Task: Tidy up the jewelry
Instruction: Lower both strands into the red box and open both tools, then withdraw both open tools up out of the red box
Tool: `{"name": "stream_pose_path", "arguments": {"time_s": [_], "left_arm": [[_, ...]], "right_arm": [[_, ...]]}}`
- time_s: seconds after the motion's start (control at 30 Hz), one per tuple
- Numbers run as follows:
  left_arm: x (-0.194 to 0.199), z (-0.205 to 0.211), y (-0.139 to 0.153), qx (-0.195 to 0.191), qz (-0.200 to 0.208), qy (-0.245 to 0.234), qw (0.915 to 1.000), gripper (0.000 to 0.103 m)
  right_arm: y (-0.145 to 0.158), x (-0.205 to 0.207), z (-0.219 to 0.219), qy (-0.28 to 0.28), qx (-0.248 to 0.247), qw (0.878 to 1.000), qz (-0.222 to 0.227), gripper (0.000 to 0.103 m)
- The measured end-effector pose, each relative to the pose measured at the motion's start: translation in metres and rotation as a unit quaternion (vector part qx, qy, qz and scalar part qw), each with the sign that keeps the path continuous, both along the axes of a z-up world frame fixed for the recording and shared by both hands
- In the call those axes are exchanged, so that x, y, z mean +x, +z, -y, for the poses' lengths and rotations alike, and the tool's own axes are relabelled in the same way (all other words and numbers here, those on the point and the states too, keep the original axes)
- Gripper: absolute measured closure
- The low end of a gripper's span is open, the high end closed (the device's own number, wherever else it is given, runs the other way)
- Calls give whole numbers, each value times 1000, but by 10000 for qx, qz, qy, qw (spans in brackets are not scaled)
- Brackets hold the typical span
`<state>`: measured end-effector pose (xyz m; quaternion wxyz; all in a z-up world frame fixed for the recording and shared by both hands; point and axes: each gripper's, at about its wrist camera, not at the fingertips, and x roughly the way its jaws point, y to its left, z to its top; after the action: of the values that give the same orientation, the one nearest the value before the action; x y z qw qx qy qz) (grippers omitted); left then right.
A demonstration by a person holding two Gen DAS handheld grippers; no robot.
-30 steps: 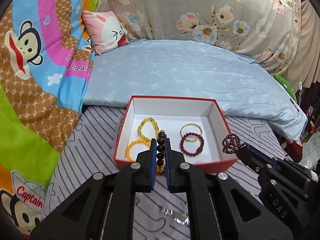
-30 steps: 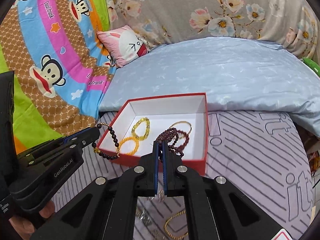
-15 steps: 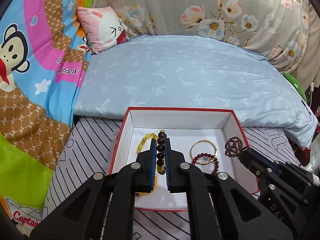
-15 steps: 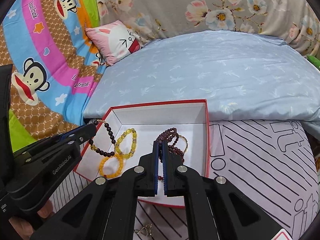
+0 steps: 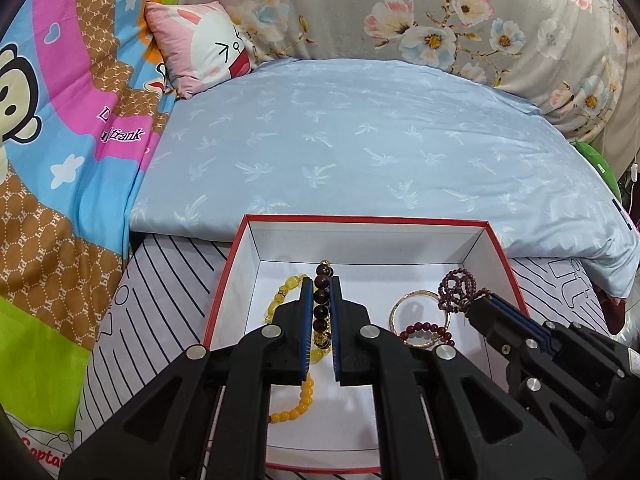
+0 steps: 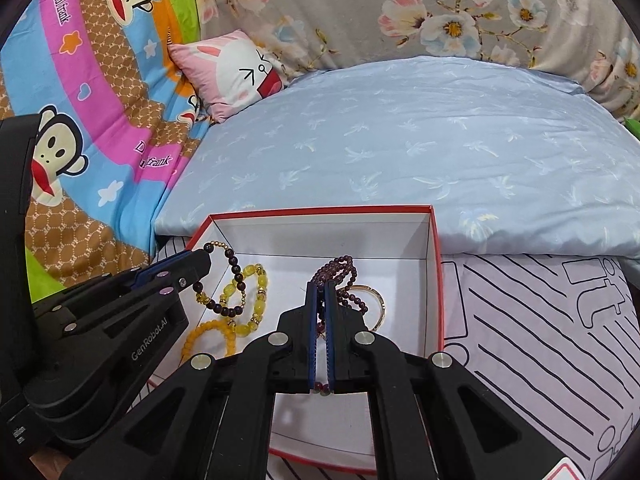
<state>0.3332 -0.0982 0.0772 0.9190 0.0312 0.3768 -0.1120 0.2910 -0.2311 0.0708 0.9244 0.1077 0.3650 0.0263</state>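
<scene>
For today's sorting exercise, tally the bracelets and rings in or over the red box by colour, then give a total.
Yellow bead bracelet: 1
Orange bead bracelet: 1
Dark brown bead bracelet, held in the left gripper: 1
Purple bead strand, held in the right gripper: 1
Dark red bead bracelet: 1
Gold bangle: 1
Total: 6

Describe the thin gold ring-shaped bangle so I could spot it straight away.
Find the red box with the white inside, on the striped sheet. The gold bangle lies flat towards its right side, beside a dark red bead bracelet. It alone is a plain smooth hoop without beads.
</scene>
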Motion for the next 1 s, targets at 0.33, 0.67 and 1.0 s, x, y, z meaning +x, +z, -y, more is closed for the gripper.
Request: {"name": "stream_pose_path", "arguments": {"time_s": [0.33,0.67,1.0], "left_arm": [[9,-1,-8,-12,-55,37,10000,95],[9,2,-10,-6,-67,82,9999,72],[-14,1,4,42,29,17,10000,72]], "right_arm": [[-7,8,-3,39,-31,10000,-41,99],[-4,3,3,-144,-51,9999,60,74],[9,-21,-1,-122,-174,9997,106,74]]}}
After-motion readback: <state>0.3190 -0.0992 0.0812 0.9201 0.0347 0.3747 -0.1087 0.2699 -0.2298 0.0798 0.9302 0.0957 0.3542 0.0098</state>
